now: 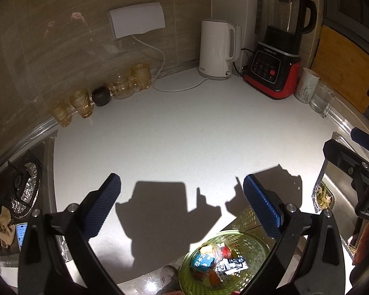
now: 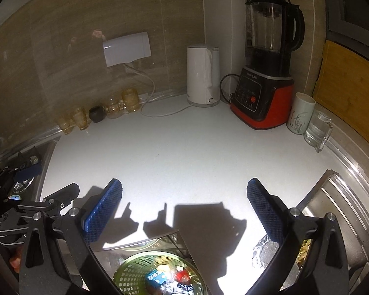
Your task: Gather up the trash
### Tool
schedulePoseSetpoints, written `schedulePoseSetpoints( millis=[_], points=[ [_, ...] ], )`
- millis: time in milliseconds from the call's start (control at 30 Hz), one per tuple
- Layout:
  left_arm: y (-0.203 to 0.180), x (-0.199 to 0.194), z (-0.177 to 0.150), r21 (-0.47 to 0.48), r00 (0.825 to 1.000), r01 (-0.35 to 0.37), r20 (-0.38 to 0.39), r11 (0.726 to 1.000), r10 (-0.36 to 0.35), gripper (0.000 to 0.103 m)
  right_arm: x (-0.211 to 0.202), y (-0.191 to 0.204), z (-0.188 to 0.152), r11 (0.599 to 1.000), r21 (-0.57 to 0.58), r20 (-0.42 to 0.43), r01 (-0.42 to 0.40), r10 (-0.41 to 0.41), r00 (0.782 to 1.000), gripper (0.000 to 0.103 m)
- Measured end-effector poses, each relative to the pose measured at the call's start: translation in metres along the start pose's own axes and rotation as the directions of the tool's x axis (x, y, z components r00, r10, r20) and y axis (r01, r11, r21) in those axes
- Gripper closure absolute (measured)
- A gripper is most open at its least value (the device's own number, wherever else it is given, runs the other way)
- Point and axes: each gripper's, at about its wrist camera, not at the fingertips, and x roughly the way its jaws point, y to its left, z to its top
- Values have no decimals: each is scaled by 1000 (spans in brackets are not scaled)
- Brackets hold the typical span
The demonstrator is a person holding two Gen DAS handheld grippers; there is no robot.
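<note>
A green perforated basket (image 1: 248,243) sits below the counter's front edge, holding crumpled wrappers (image 1: 230,266) and a blue carton (image 1: 201,261). It also shows in the right wrist view (image 2: 132,270) with the same trash (image 2: 169,281). My left gripper (image 1: 182,206) is open and empty above the white counter (image 1: 184,135), left of the basket. My right gripper (image 2: 184,211) is open and empty above the counter's front edge, over the basket. The right gripper's body shows in the left wrist view (image 1: 351,167).
A white kettle (image 1: 219,49), a red-black blender (image 1: 275,54), a white cup (image 1: 307,86) and a glass mug (image 1: 322,99) stand at the back right. Amber glasses (image 1: 82,102) and a dark bowl (image 1: 100,95) line the wall. A stove (image 1: 19,191) is left, a sink (image 2: 332,211) right.
</note>
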Motion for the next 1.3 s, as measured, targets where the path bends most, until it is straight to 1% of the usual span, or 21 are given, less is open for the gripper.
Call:
schedulePoseSetpoints(
  millis=[433, 1300],
  points=[
    [3, 3, -4, -13, 1000, 3, -16, 1000, -3, 8, 4, 3, -3, 1000, -2, -13, 3, -3, 1000, 2],
    [0, 3, -5, -7, 1000, 5, -24, 1000, -5, 8, 9, 2, -7, 1000, -9, -25, 6, -6, 1000, 2]
  ],
)
